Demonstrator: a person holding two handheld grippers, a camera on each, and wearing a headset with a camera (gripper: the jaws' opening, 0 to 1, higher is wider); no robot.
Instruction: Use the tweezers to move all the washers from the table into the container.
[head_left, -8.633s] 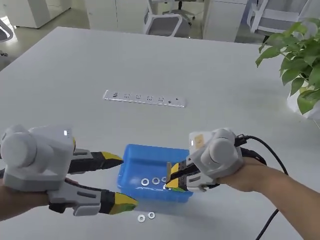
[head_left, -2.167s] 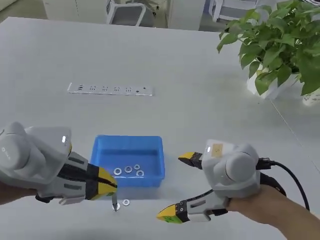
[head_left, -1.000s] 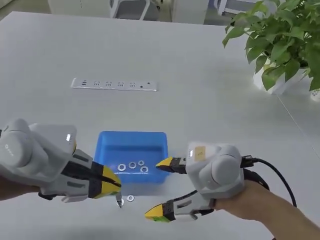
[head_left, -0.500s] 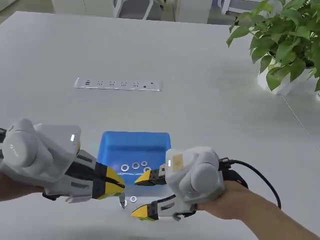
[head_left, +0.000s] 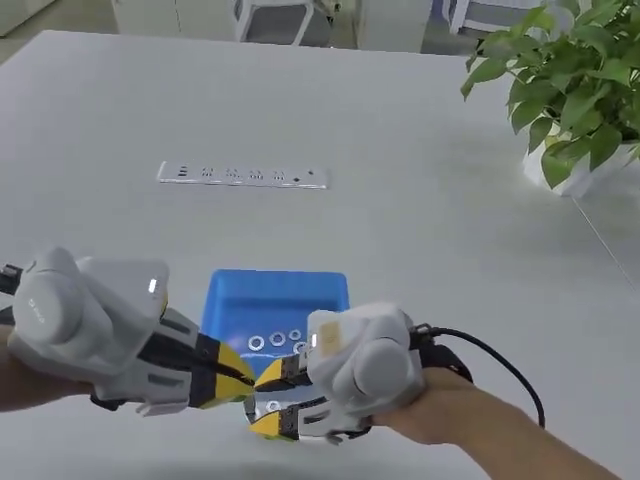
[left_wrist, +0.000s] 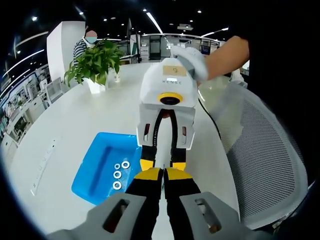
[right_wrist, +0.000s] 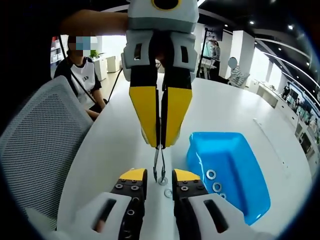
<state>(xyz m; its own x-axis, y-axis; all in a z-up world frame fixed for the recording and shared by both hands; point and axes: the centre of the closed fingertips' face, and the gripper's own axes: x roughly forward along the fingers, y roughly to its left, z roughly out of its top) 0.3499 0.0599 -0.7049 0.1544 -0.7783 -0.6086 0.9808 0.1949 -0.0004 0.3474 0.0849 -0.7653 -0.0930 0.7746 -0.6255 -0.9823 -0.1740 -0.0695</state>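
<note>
Your head view's bright and evenly lit, just soft shadows on the white table (head_left: 420, 150). Both gripper views bend hard toward the edges, the ceiling lights (left_wrist: 152, 19) glare a bit, and the nearest stuff goes soft.

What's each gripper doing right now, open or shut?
Left gripper: shut on the tweezers.
Right gripper: open, with a jaw on either side of the tweezers' tips.
</note>
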